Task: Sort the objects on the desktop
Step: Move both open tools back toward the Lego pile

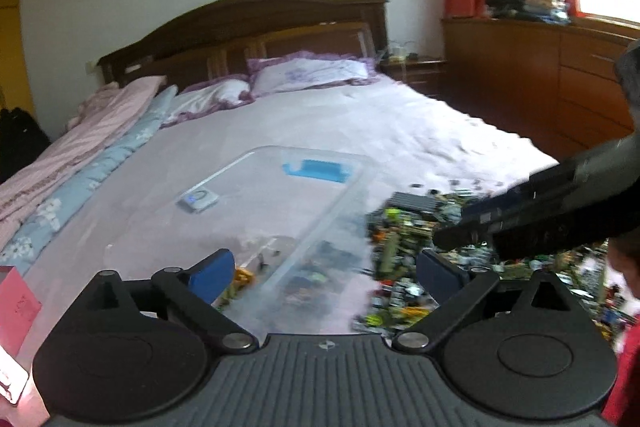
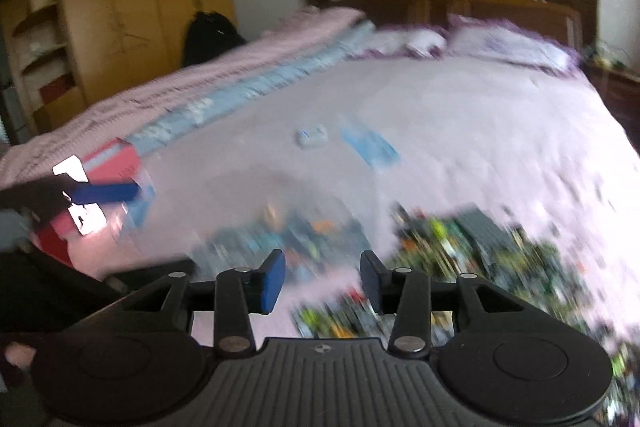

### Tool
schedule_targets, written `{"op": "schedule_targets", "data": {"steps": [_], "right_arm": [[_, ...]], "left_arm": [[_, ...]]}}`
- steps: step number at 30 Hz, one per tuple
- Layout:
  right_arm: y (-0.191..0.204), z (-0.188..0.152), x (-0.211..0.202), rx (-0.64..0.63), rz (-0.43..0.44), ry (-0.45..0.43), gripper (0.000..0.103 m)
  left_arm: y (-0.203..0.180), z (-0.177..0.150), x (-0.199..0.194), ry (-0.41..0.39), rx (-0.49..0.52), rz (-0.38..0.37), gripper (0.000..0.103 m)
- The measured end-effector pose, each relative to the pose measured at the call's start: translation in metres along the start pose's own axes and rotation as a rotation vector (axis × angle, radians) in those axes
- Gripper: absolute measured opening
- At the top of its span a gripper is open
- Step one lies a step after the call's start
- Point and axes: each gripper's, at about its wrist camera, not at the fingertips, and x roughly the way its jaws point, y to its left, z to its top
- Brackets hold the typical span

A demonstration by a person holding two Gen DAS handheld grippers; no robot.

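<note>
Here both tongs (image 1: 324, 267) (image 2: 323, 281) gape empty above the bricks (image 1: 404, 251); soft bed (image 1: 340, 123) lets pieces scatter beside the bin (image 1: 320, 211).

My left tongs (image 1: 325, 269) are matt black plastic with smooth blue pads (image 1: 212, 273) and dull metal rivets. Beneath them, a clear, glossy plastic box (image 1: 280, 203) rests on the soft, lilac cloth bed sheet (image 1: 360, 123). The pile of small bricks (image 1: 420, 259) looks like shiny hard plastic. The headboard (image 1: 248, 23) is dark polished wood.
</note>
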Motion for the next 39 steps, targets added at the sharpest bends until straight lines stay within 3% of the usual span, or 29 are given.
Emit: {"op": "schedule_targets", "data": {"steps": [4, 11, 20, 28, 32, 39], "right_arm": [[-0.016, -0.037, -0.009, 0.055, -0.047, 0.056, 0.045], [-0.029, -0.091, -0.021, 0.112, -0.091, 0.124, 0.045], [-0.013, -0.118, -0.016, 0.054, -0.077, 0.193, 0.036], [-0.005, -0.101, 0.003, 0.008, -0.048, 0.185, 0.031], [-0.003, -0.081, 0.032, 0.012, -0.005, 0.174, 0.032], [0.004, -0.063, 0.083, -0.049, -0.027, 0.205, 0.033]], "left_arm": [[-0.024, -0.011, -0.004, 0.018, 0.024, -0.05, 0.103], [-0.053, -0.038, 0.013, 0.121, 0.044, -0.124, 0.102], [-0.065, -0.073, 0.034, 0.247, 0.035, -0.167, 0.099], [-0.044, -0.078, 0.047, 0.273, -0.022, -0.129, 0.098], [-0.032, -0.082, 0.052, 0.295, -0.051, -0.102, 0.098], [-0.02, -0.091, 0.058, 0.328, -0.077, -0.08, 0.098]]}}
